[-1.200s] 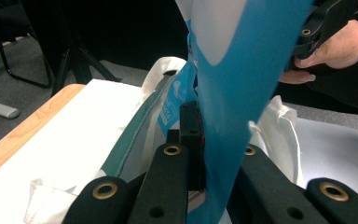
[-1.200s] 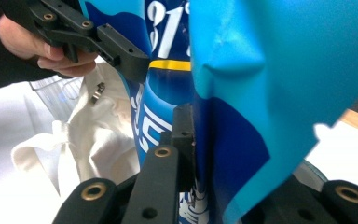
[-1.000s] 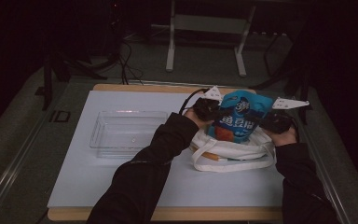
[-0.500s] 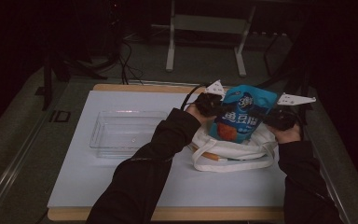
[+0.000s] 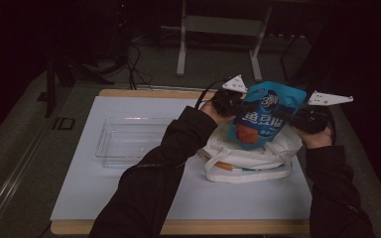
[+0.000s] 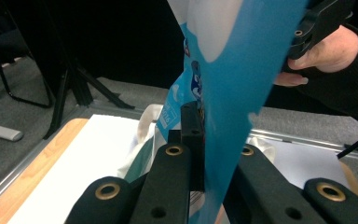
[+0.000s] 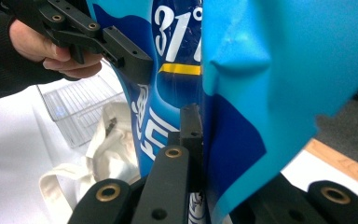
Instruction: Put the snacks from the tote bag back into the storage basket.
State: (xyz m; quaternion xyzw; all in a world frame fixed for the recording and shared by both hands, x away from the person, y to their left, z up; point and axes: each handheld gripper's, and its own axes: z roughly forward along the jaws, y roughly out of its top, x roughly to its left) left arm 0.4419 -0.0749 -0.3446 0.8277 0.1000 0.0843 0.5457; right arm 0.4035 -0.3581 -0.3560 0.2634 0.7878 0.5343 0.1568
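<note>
- Left claw (image 5: 243,101) clamped on blue snack bag (image 5: 260,116), left edge.
- Right claw (image 5: 290,116) clamped on its right edge.
- Bag upright, long axis vertical, between my claws, just above white tote (image 5: 250,156).
- Clear tray (image 5: 129,141) lies to the left on table (image 5: 94,198); left hand nearer.

High view overhead, forward-down; gripper views close, sharing blue bag (image 5: 262,115).

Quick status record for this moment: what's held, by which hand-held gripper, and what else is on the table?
held item: blue snack bag
left hand-held gripper: shut on the bag's left edge
right hand-held gripper: shut on the bag's right edge
bag position: lifted above the white tote
tote: lying on the table
tray: clear, empty, left of the tote
</note>
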